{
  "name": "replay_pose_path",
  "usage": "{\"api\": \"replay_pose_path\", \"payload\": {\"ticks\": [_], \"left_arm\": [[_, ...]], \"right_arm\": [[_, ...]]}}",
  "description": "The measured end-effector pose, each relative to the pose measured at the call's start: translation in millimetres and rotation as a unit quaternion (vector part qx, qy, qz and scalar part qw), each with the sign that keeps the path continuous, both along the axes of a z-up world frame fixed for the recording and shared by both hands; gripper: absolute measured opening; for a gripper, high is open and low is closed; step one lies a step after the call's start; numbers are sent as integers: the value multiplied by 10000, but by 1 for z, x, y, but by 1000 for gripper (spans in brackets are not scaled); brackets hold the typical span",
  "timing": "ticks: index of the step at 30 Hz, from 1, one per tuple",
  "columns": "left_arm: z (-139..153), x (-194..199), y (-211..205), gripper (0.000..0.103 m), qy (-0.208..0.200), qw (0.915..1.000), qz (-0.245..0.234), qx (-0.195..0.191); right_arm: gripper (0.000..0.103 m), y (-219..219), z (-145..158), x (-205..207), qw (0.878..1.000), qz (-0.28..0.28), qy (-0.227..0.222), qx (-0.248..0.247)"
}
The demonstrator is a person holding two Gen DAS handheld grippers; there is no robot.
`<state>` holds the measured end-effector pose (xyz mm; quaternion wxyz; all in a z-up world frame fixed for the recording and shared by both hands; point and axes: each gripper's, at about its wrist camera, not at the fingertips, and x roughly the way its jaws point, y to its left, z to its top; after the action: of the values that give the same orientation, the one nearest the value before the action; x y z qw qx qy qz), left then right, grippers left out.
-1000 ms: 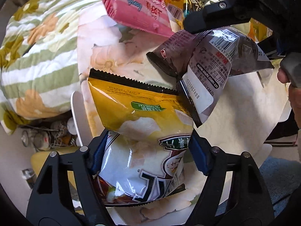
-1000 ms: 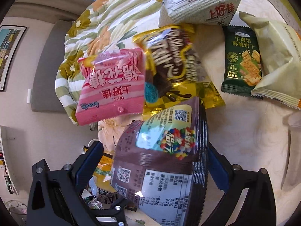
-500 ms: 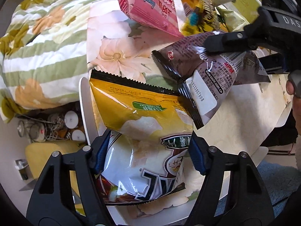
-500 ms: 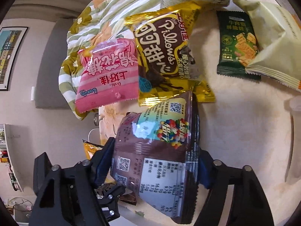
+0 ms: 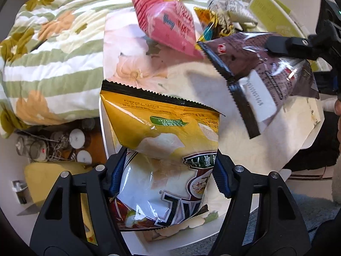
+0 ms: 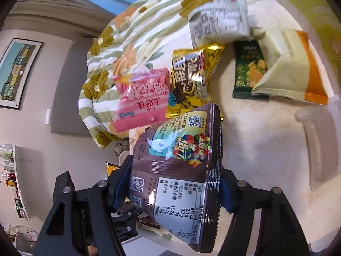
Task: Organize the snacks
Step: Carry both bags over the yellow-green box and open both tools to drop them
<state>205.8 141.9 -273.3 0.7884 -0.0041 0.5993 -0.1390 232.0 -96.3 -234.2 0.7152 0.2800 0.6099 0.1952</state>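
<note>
Left tongs (image 5: 168, 177), pointing steeply down, clamp the yellow chip bag (image 5: 162, 140); right tongs (image 6: 174, 188) beside it grip the brown candy bag (image 6: 177, 166).

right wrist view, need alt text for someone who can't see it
The right hand-held gripper clamps a brown candy bag, printed with colourful candies, above a cream table. Behind it lie a pink snack bag, a gold Pillows bag, a green cracker pack and a pale orange-edged bag.
</note>
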Motion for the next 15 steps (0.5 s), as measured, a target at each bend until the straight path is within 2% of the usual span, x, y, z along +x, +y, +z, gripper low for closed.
{"api": "replay_pose_path", "payload": {"ticks": [9,15], "left_arm": [[48,15,-26,65,-393,9989,-108,-233],[91,36,-72,65,-738,9961,-207,-443]], "right_arm": [[65,-38,53,-18,9971,-405,-631,-137],[65,-81,92,-16,9912,-705,-1115,-130]]}}
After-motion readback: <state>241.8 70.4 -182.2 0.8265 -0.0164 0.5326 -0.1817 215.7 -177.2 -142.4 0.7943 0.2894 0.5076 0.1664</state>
